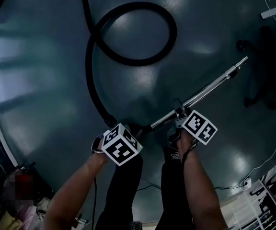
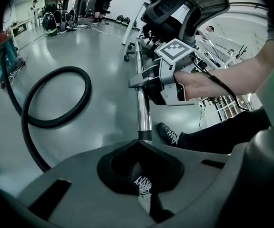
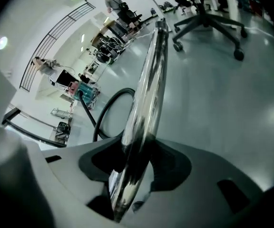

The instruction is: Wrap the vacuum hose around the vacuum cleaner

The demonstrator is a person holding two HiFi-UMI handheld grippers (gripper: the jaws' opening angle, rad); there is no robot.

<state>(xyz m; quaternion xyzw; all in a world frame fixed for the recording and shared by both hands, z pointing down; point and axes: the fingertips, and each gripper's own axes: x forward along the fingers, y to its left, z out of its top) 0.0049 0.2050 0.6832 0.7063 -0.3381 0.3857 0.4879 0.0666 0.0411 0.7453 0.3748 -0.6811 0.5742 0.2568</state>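
Observation:
A black vacuum hose (image 1: 128, 32) lies in a loop on the grey floor and runs off the top edge. In the left gripper view the hose (image 2: 56, 99) leads to a teal vacuum cleaner (image 2: 4, 56) at the far left, also seen in the right gripper view as a teal canister (image 3: 84, 91). A chrome wand (image 1: 214, 83) is lifted off the floor, slanting up to the right. My left gripper (image 1: 128, 131) is shut at the wand's black lower end (image 2: 144, 136). My right gripper (image 1: 178, 114) is shut on the wand (image 3: 149, 80) a little higher up.
A black office chair (image 1: 262, 75) stands on the floor beyond the wand's tip. A thin white cable (image 1: 272, 147) trails toward a white rack (image 1: 272, 195) at the lower right. My own legs and shoes (image 2: 168, 134) are beneath the grippers. More vacuums (image 2: 56, 18) stand by a far table.

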